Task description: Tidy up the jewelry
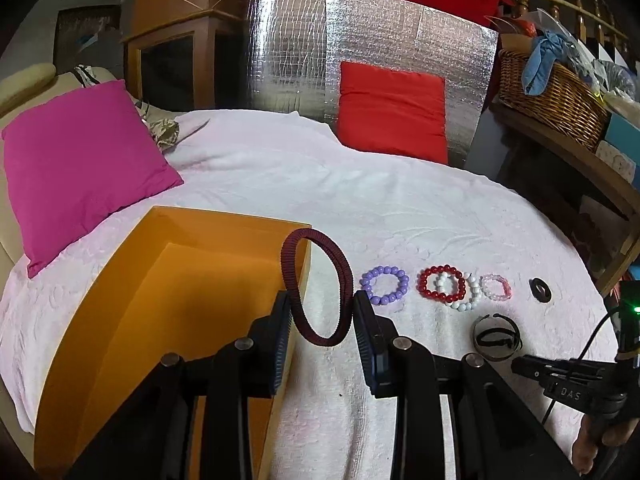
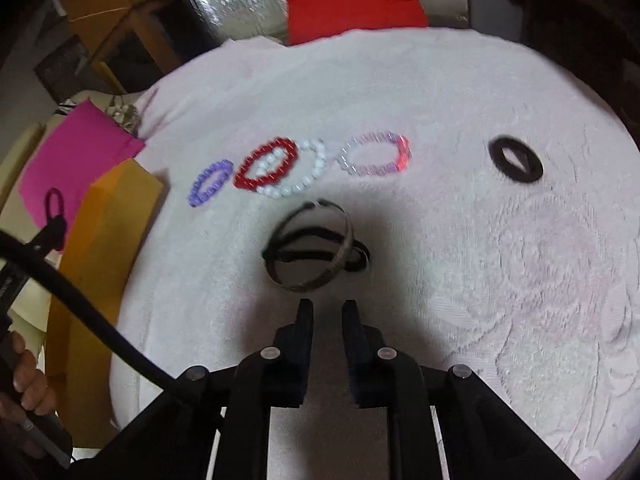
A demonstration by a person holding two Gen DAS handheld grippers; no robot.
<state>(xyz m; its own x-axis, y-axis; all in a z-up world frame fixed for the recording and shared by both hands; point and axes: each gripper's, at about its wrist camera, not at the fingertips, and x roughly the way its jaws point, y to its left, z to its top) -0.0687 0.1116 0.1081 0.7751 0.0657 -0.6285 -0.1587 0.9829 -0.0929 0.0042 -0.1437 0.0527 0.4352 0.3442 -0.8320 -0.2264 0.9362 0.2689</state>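
My left gripper [image 1: 320,312] is shut on a dark maroon ribbed bangle [image 1: 316,284] and holds it upright at the right edge of an open orange box [image 1: 160,300]. On the white towel lie a purple bead bracelet [image 1: 384,285], a red bead bracelet [image 1: 440,283], a white bead bracelet [image 1: 468,294], a pink bead bracelet [image 1: 496,287], a black ring [image 1: 540,290] and a metal cuff with a black band [image 1: 496,338]. My right gripper [image 2: 327,308] is open and empty, just short of the cuff [image 2: 310,248]. The bracelets [image 2: 266,164] lie beyond it.
A magenta cushion [image 1: 80,168] lies left of the box. A red cushion [image 1: 394,110] leans on a silver foil panel [image 1: 304,48] at the back. A wicker basket [image 1: 552,92] sits on a shelf at the right. The towel [image 2: 480,280] covers a round surface.
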